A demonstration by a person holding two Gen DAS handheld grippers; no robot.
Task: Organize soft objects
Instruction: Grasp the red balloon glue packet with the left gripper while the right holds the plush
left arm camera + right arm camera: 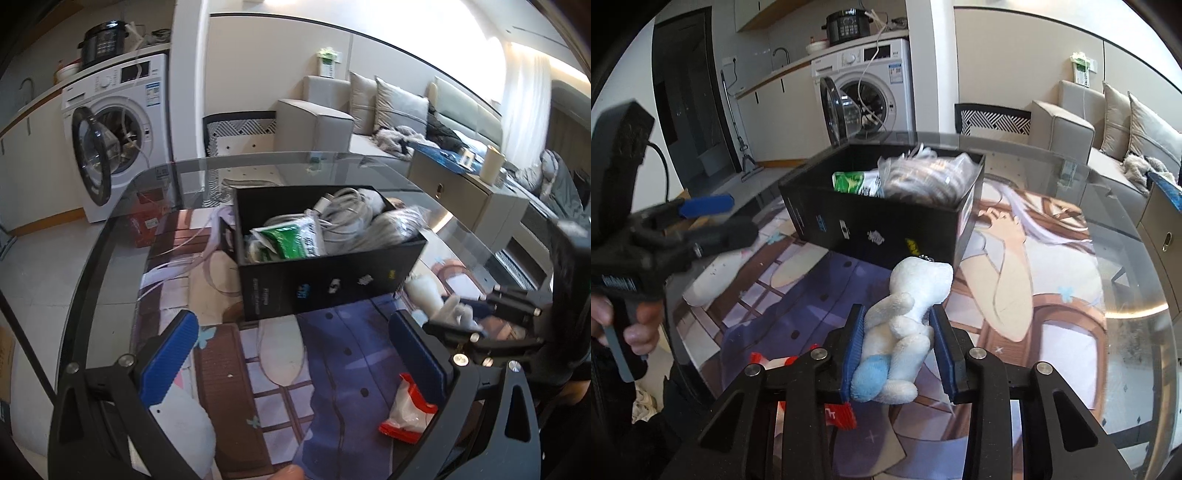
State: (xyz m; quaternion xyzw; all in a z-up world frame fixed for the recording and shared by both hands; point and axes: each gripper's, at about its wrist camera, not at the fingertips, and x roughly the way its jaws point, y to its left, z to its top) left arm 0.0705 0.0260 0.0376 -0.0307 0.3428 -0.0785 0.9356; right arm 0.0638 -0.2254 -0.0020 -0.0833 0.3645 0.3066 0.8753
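Observation:
My right gripper [898, 314] is shut on a white plush toy [905, 317] with a blue foot, held just in front of the black box [871, 232]. The box [332, 284] stands on the glass table and holds a green-and-white packet [291, 240], grey cables [351, 214] and bagged items. My left gripper [295, 332] is open and empty, hovering over the printed mat near the box. It appears at the left of the right wrist view [709, 218]. The right gripper with the plush shows at the right of the left wrist view [454, 310].
A red-and-clear wrapper [406, 410] lies on the mat near my left gripper's right finger. The round glass table's edge [110, 236] curves left. A washing machine [118, 133] with open door, a chair [993, 118] and a sofa [388, 110] stand beyond.

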